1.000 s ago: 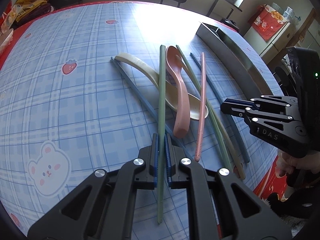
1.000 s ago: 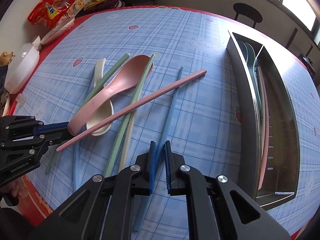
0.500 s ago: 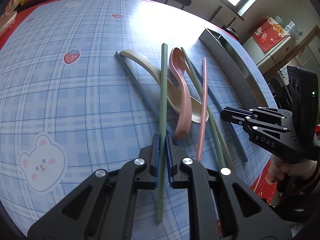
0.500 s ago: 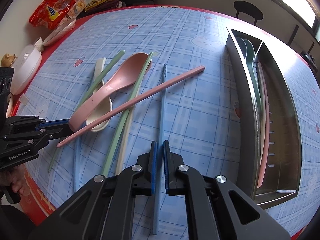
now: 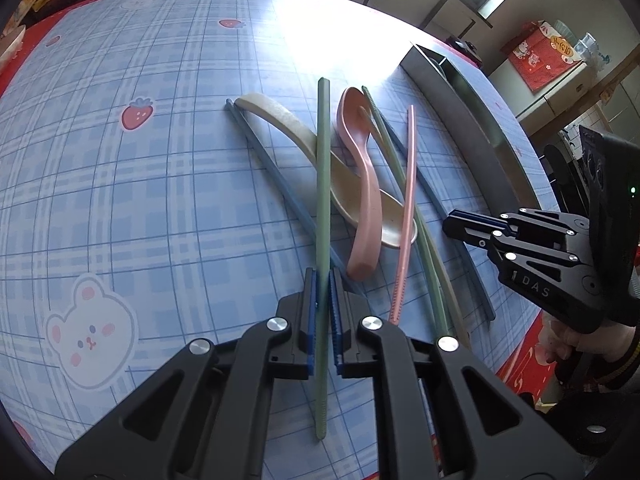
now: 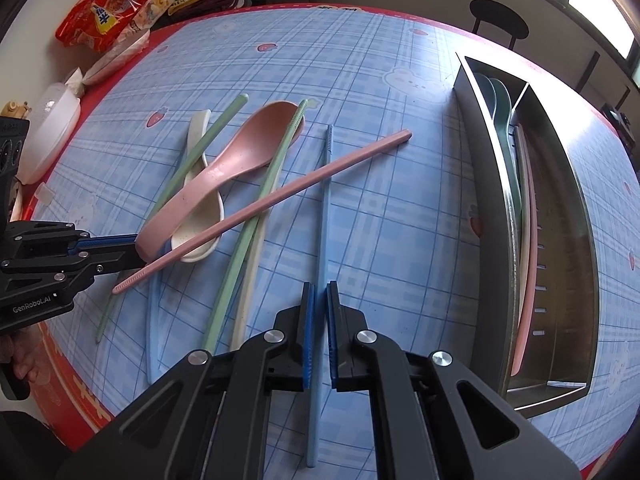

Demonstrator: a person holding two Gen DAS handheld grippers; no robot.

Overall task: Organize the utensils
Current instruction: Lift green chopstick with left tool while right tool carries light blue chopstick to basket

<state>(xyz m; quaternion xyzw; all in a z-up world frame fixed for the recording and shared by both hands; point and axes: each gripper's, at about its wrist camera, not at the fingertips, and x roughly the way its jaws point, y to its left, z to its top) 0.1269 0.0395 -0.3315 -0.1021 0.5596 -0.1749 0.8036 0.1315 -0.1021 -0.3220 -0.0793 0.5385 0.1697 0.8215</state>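
My left gripper [image 5: 322, 280] is shut on a green chopstick [image 5: 322, 184] that runs forward over the cream spoon [image 5: 288, 128]. My right gripper [image 6: 318, 294] is shut on a light blue chopstick [image 6: 325, 216] that passes under the pink chopstick [image 6: 280, 204]. The pink spoon [image 6: 240, 156] lies on the cream spoon [image 6: 200, 148], with another green chopstick [image 6: 256, 224] across its bowl. The steel utensil tray [image 6: 496, 184] holds spoons and chopsticks. The right gripper also shows in the left wrist view [image 5: 452, 226], and the left gripper in the right wrist view [image 6: 134, 248].
Snack bags [image 6: 104, 20] and a white lidded bowl [image 6: 48, 128] sit at the table's far left. A dark blue chopstick [image 5: 272, 176] lies left of the pile. A black stool [image 6: 498, 20] stands beyond the table. The red table edge [image 6: 76, 392] is close by.
The right gripper has closed on the light blue chopstick and swung it straight along its fingers. The left gripper keeps hold of the green chopstick and has moved a little forward.
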